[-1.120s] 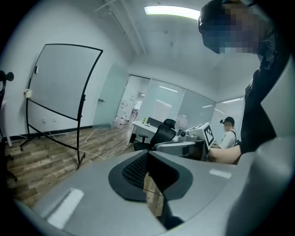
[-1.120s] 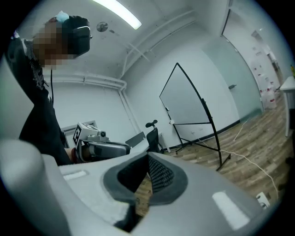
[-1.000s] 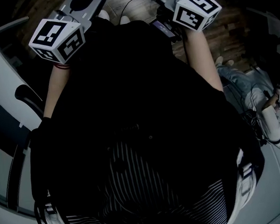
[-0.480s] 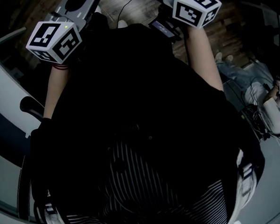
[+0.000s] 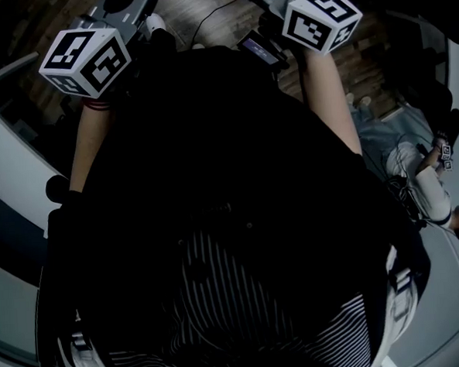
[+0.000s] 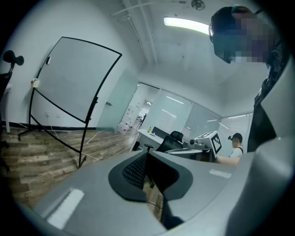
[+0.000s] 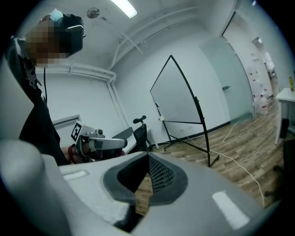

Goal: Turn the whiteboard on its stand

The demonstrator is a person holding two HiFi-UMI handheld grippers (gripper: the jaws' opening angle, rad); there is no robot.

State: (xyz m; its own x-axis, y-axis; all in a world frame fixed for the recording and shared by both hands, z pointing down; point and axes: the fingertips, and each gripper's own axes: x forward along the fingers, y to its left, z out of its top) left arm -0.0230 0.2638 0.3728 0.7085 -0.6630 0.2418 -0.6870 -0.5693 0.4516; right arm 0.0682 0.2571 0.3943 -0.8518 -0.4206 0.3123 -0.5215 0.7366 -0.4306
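Note:
The whiteboard (image 6: pixel 73 83) is a white panel in a thin black frame on a black tripod stand (image 6: pixel 83 154). It stands on the wood floor against the wall, far beyond my left gripper (image 6: pixel 147 159). In the right gripper view the whiteboard (image 7: pixel 177 97) is just as distant, past my right gripper (image 7: pixel 147 159). Both grippers have their jaws shut with nothing between the pads. In the head view only the marker cubes show, the left one (image 5: pixel 85 62) and the right one (image 5: pixel 320 18), held up in front of my dark-clothed body.
A white cable (image 7: pixel 239 166) trails over the floor by the stand's foot. A black office chair (image 7: pixel 140 131) stands near the wall, and desks with chairs (image 6: pixel 175 138) lie further back. Another person (image 5: pixel 427 182) sits low at my right.
The left marker cube has drifted slightly up and left. The floor and the seated person have shifted a little in the head view. Both grippers hold the same pose.

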